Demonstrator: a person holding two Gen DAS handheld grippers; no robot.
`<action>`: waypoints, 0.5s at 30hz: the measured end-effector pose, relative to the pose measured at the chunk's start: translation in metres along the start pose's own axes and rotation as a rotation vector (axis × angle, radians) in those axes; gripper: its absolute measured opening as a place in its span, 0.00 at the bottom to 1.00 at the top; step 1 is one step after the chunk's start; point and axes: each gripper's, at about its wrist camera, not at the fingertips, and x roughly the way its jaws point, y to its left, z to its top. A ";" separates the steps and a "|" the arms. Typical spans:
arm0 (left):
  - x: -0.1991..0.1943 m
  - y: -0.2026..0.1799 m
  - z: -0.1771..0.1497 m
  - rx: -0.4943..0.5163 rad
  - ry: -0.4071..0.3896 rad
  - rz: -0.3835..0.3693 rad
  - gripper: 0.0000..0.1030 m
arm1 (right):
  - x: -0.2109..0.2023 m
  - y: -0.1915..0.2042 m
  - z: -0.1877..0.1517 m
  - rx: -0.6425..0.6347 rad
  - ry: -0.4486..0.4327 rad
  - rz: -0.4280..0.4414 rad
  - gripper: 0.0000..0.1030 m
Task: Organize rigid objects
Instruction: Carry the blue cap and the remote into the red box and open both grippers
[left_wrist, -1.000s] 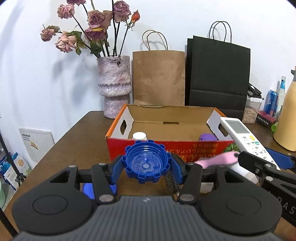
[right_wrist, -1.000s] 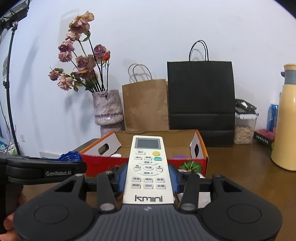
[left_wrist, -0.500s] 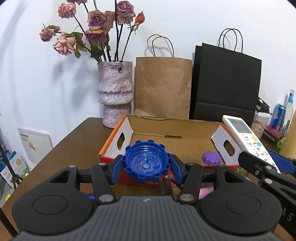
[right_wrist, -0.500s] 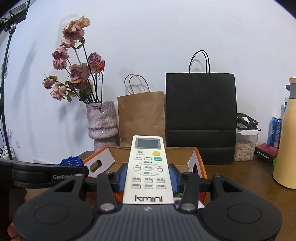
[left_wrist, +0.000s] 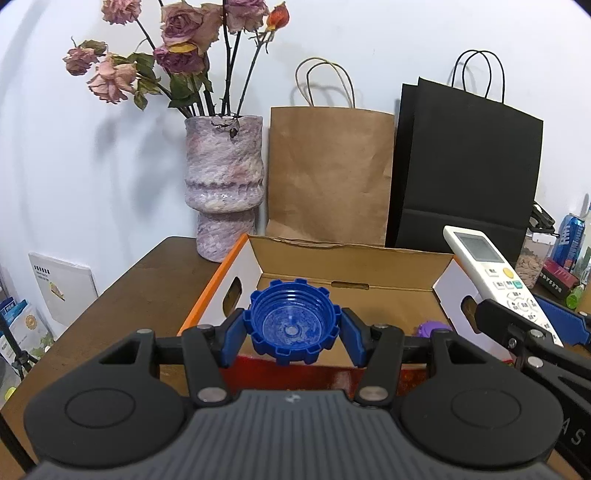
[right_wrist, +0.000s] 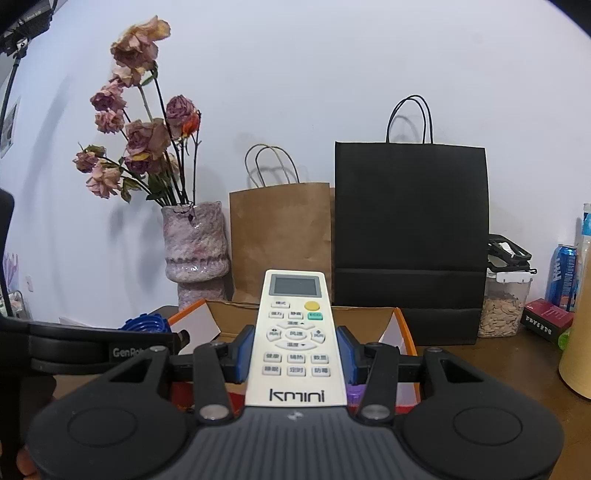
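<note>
Now left gripper (left_wrist: 291, 330) clamps blue cap (left_wrist: 291, 325) just above cardboard box (left_wrist: 351, 266) near wall; right gripper (right_wrist: 295, 350) pinches remote (right_wrist: 295, 332), long axis pointing boxward, equally near.

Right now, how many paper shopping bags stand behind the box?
2: a brown bag beside the vase, and a black bag to its right. Others could be hidden behind them.

A plain white wall (right_wrist: 332, 74) fills the upper frame; a dark brown wooden surface (left_wrist: 147, 288) spans the lower part, evenly lit.
</note>
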 end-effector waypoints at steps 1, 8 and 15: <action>0.004 0.000 0.001 0.001 0.002 0.001 0.54 | 0.004 -0.001 0.001 -0.002 0.002 -0.001 0.44; 0.026 -0.003 0.008 0.008 0.011 0.006 0.54 | 0.026 -0.003 0.006 -0.020 0.007 -0.002 0.44; 0.051 -0.005 0.017 0.014 0.024 0.017 0.54 | 0.049 -0.003 0.010 -0.043 0.026 -0.001 0.44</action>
